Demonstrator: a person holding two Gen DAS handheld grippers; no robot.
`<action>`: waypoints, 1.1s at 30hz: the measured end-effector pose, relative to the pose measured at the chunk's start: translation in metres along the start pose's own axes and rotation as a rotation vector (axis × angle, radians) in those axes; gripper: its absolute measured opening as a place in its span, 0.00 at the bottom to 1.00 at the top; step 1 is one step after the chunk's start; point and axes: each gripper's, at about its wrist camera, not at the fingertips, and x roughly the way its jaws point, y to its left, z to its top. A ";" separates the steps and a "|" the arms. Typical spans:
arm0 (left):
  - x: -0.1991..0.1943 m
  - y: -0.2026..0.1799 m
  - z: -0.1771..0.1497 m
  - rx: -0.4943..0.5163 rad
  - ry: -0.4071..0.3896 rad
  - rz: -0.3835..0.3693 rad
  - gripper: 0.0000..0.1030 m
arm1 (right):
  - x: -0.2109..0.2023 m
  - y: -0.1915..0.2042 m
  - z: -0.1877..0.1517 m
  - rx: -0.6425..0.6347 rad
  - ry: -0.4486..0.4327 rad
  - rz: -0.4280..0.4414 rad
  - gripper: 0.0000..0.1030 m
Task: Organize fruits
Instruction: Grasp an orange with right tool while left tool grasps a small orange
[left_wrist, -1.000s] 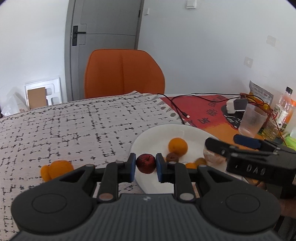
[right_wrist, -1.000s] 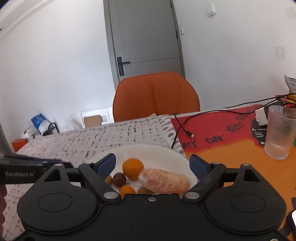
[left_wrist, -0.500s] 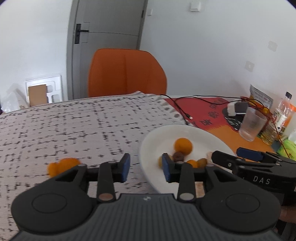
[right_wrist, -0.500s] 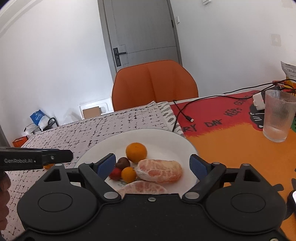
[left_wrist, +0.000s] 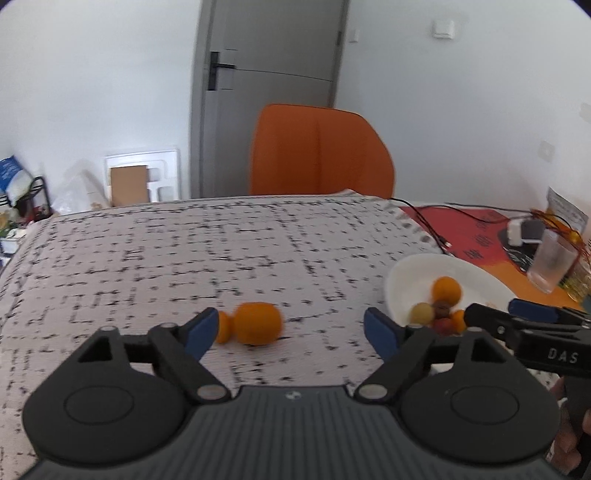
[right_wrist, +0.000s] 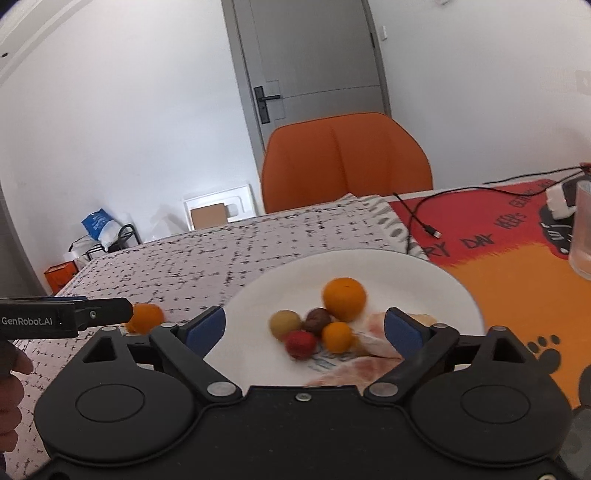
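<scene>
Now your left gripper (left_wrist: 288, 330) fingers just opened wide, nothing between; orange (left_wrist: 257, 323) on bench ahead. Right gripper (right_wrist: 304, 328) fingers just spread wider, empty, over plate (right_wrist: 413, 273).

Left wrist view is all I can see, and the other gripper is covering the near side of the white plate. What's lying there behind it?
Observer: Peeled citrus pieces, pale pink, lie on the near side of the white plate, right in front of the right gripper.
Operator: Is that gripper holding any of them?
Observer: No. Its fingers stand wide apart and have just been opening. The small fruits and the peeled pieces show in the gap between them, but neither pad presses on anything.
</scene>
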 end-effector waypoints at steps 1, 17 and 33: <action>-0.001 0.004 0.000 -0.006 -0.001 0.009 0.84 | 0.001 0.003 0.001 -0.007 -0.002 0.002 0.93; -0.015 0.068 -0.004 -0.079 -0.019 0.128 0.91 | 0.024 0.057 0.009 -0.096 0.031 0.092 0.96; -0.010 0.114 -0.005 -0.123 0.005 0.172 0.91 | 0.065 0.103 0.012 -0.155 0.123 0.178 0.77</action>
